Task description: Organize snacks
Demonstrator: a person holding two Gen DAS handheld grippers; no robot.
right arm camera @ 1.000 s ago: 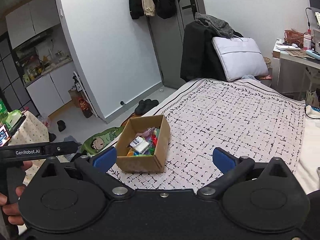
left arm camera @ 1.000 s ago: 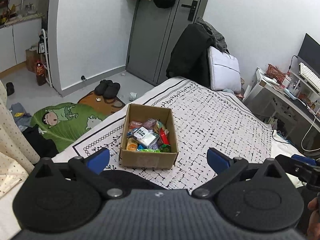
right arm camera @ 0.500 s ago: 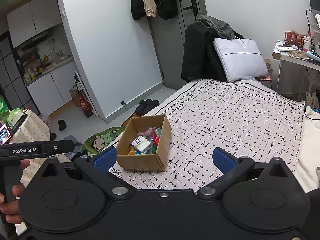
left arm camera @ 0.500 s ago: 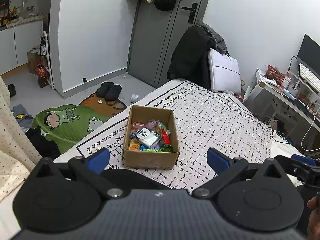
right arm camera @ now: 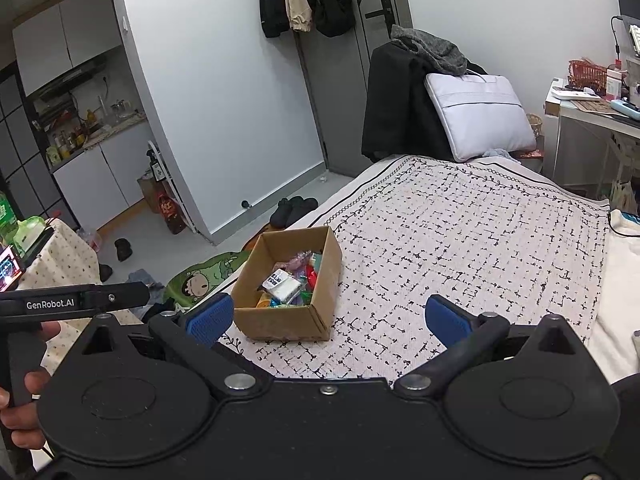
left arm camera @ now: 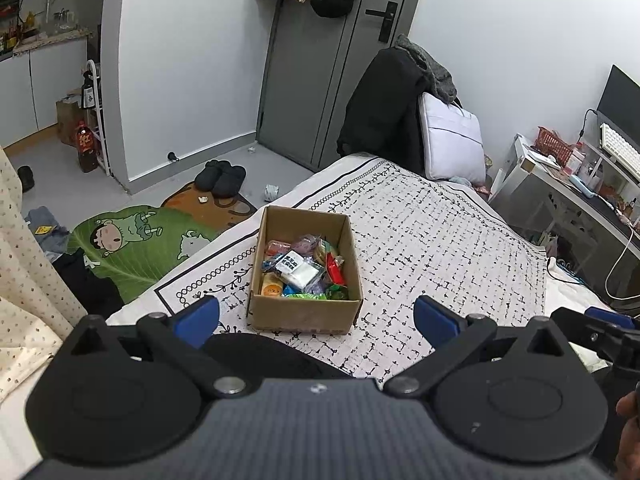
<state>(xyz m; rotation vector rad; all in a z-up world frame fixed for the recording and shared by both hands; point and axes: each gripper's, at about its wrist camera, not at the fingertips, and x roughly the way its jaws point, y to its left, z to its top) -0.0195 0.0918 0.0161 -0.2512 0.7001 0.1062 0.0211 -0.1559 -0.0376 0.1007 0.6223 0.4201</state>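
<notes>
A brown cardboard box (left arm camera: 304, 314) (right arm camera: 286, 320) stands on the patterned bedspread near the bed's left edge. Inside lie several wrapped snacks (left arm camera: 302, 268) (right arm camera: 286, 284), a white packet with a black label on top. My left gripper (left arm camera: 316, 318) is open, its blue pads wide apart in front of the box's near wall and short of it. In the right wrist view my right gripper (right arm camera: 328, 318) is open too, nothing between its pads, with the box just beyond its left pad. The left tool's handle (right arm camera: 76, 300) and a hand show at that view's left.
The black-and-white bedspread (left arm camera: 432, 240) stretches right and back from the box. A white cushion (left arm camera: 452, 140) and a dark coat on a chair stand at the bed's far end. A desk (left arm camera: 580, 184) is at the right; a green floor mat (left arm camera: 132, 240) and slippers lie left.
Both grippers have tipped slightly upward and drawn back a little, so the box sits lower in each view. The jaws stayed open and the box has not moved.
</notes>
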